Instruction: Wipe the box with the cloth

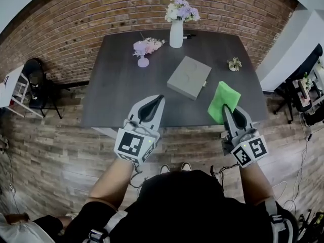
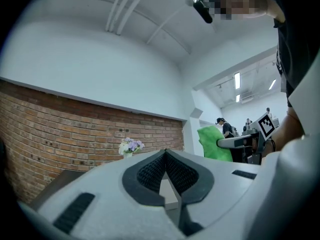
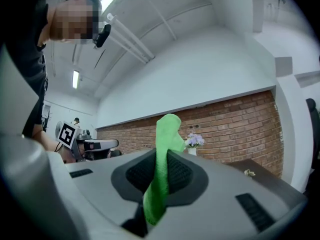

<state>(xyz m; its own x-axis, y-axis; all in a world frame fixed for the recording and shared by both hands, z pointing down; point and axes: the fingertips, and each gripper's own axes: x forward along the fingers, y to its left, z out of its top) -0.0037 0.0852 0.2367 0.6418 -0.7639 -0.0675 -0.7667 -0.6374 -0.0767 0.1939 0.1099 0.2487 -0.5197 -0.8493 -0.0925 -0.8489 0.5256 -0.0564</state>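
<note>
A flat grey box (image 1: 189,77) lies on the dark table (image 1: 116,85), right of its middle. My right gripper (image 1: 225,109) hangs over the table's front right edge, shut on a green cloth (image 1: 223,99) that stands up past its tips. In the right gripper view the cloth (image 3: 161,176) runs between the pads of the right gripper (image 3: 162,153). My left gripper (image 1: 161,98) hovers at the front edge, nearer than the box, shut and empty. In the left gripper view its tips (image 2: 165,152) meet, and the cloth (image 2: 214,144) shows to the right.
A white vase of flowers (image 1: 176,27) stands at the table's far edge, a small purple flower stand (image 1: 143,52) to its left, a tiny plant (image 1: 234,64) at the right. A black chair (image 1: 35,80) stands on the left, more chairs (image 1: 304,92) on the right. Wooden floor surrounds the table.
</note>
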